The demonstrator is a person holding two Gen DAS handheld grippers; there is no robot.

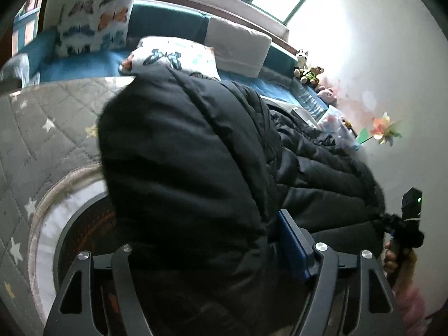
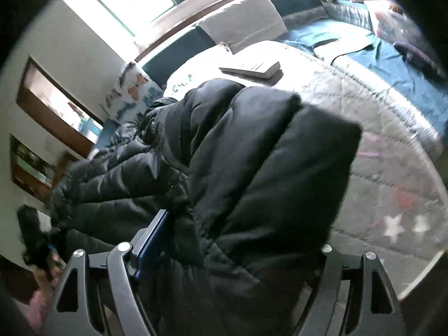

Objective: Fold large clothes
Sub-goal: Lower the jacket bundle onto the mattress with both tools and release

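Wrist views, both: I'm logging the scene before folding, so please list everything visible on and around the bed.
Jacket: one, black, puffy, on the bed.
Quilt: one, grey with stars, under the jacket.
Sheet: one, blue, behind the quilt.
Pillows: three, two printed, one pale, at the headboard.
Book or box: one, white, on the quilt.
Soft toys: several, far corner.
Pinwheel: one, pastel, by the wall.
Left gripper: black, jaws wide, jacket between.
Right gripper: black, jaws wide, jacket between.
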